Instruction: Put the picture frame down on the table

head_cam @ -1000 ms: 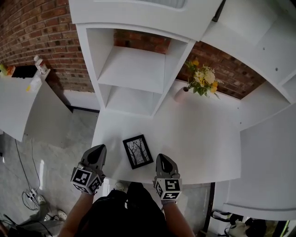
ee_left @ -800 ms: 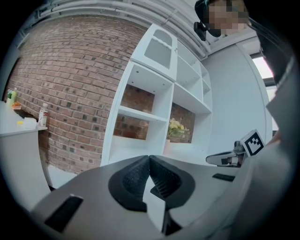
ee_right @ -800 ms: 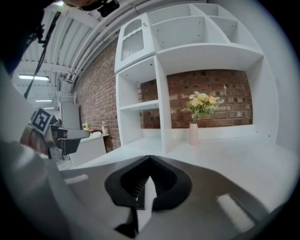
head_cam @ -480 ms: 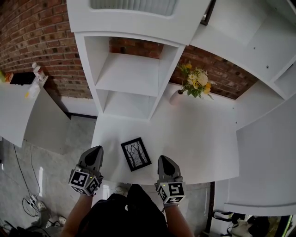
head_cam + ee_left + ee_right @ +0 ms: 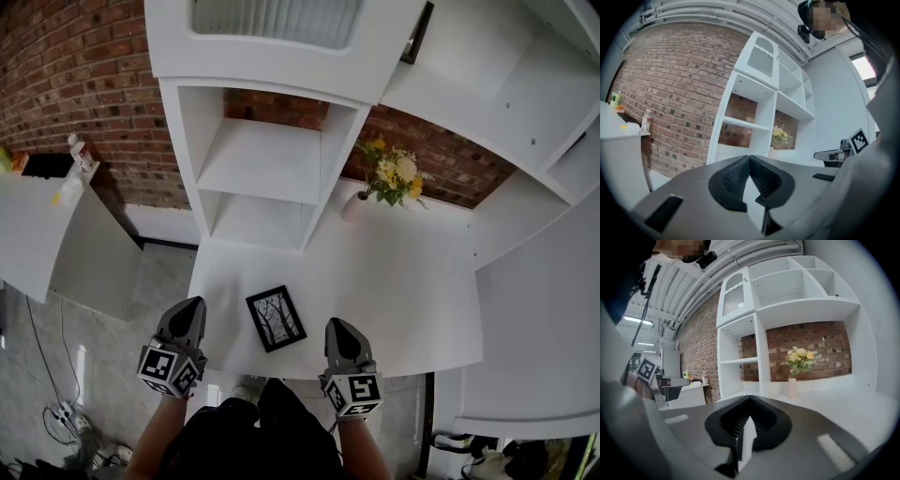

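by the table [image 5: 412, 281] edge, picture frame [image 5: 276, 319] lies flat between clenched empty left tool [image 5: 190, 307] and right tool [image 5: 339, 328], bare tabletop beyond.

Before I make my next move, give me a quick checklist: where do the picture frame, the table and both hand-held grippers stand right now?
1. Picture frame lies flat on the table, picture side up: ok.
2. Frame sits wholly inside the table's front edge: ok.
3. Left hand-held gripper has its jaws together with nothing between them: ok.
4. Right hand-held gripper has its jaws together and is empty: ok.
5. Both grippers are apart from the frame, one on each side: ok.
6. Vase of flowers stands upright at the back, well away from the frame: ok.
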`<state>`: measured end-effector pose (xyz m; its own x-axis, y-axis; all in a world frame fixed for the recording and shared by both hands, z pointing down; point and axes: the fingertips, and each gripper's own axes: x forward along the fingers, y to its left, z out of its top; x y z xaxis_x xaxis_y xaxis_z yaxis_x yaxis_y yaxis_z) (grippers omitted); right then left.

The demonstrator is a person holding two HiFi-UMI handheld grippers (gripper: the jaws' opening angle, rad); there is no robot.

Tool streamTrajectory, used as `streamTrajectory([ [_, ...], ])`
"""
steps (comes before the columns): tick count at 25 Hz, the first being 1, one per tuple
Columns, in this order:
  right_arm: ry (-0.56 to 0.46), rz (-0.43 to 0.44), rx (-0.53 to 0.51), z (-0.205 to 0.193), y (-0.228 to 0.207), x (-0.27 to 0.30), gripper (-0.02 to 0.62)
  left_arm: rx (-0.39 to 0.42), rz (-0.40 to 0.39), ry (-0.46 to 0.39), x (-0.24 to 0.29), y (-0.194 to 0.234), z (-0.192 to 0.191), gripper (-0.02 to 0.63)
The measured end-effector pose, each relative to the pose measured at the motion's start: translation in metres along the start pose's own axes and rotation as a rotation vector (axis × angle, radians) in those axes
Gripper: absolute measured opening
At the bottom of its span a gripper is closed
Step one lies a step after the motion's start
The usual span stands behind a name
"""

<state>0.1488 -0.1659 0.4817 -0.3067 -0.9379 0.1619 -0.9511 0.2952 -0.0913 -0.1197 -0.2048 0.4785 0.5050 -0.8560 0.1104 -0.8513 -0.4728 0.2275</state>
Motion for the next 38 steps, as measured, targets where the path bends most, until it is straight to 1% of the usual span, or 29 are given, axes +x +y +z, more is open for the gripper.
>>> streamTrajectory([
  [6, -0.026, -0.007, 0.001, 0.009, -0.002, 0.000, 0.003, 0.010, 0.009, -0.016, -0.002, 0.005, 0.011, -0.015],
  [12, -0.046, -0.007, -0.003, 0.016, -0.002, 0.003, 0.003, 0.012, 0.033, -0.050, -0.002, 0.018, 0.021, -0.015],
  [18, -0.067, -0.008, -0.014, 0.028, -0.004, 0.006, 0.003, 0.015, 0.032, -0.078, 0.003, 0.019, 0.031, -0.015],
  [24, -0.087, 0.000, -0.026, 0.037, -0.004, 0.009, 0.003, 0.010, 0.013, -0.096, 0.010, 0.013, 0.035, -0.015],
  [38, -0.064, 0.017, -0.016, 0.032, -0.004, 0.008, 0.003, 0.000, 0.010, -0.076, 0.011, 0.010, 0.028, -0.015],
])
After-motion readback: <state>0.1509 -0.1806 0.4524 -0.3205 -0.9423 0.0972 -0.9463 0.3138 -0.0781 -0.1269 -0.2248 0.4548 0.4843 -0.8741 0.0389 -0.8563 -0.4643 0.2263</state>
